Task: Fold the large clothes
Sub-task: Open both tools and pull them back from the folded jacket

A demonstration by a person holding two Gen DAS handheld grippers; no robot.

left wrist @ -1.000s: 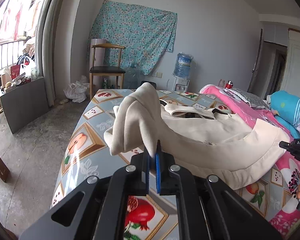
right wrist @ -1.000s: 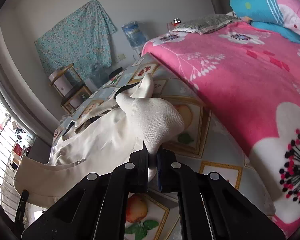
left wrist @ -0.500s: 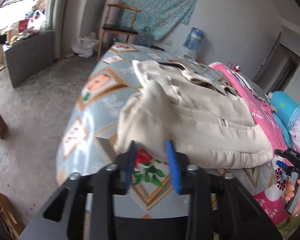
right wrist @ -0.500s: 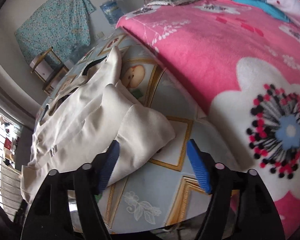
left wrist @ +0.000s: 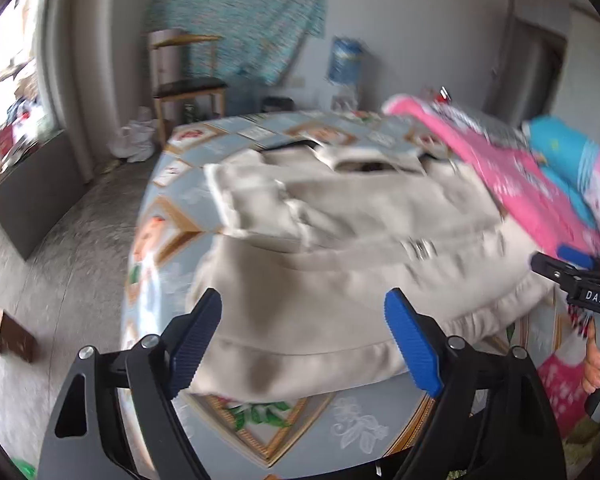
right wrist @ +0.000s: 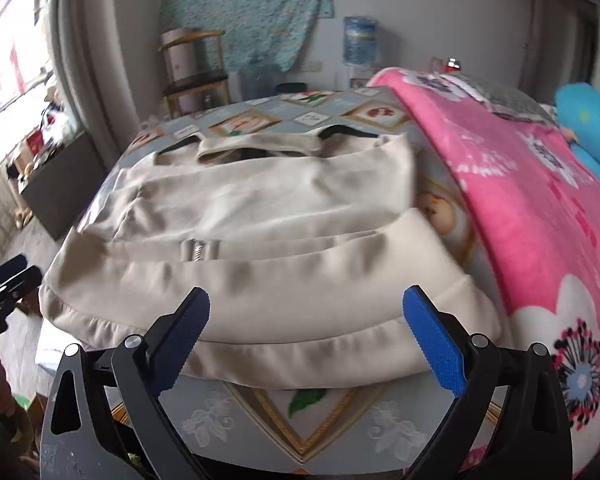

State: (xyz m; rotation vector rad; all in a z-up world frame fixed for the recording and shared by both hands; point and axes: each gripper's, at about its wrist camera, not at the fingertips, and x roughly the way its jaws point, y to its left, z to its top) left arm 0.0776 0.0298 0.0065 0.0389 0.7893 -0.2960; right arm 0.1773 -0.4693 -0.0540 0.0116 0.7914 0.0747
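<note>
Left wrist view: the left gripper (left wrist: 303, 332) fills the bottom of the frame, its jaws spread and still widening, with nothing pinched between them. The cream garment (left wrist: 340, 248) lies folded in the centre of the frame on the patterned bed cover (left wrist: 260, 428), its thick lower hem just beyond the blue pads. At the left of the garment a loose flap (left wrist: 256, 200) sits ruffled and uneven. I judge this the weak spot: a sleeve layer dropped so carelessly may slide toward the bed's edge or spoil the next fold, since soft cloth springs back once let go. The picture is smeared, so finer creases cannot be read. The right gripper (left wrist: 572, 276) shows at the right edge.

Right wrist view: the right gripper (right wrist: 306, 326) is at the bottom of the frame, jaws spread wide and opening, empty. This sharper view shows what the other does not: the garment's right end lying close beside the pink blanket (right wrist: 520, 200), and the zipper pull (right wrist: 198, 249) at centre. A careless next grasp could catch blanket along with hem. The ruffled flap is not plain here.
</note>
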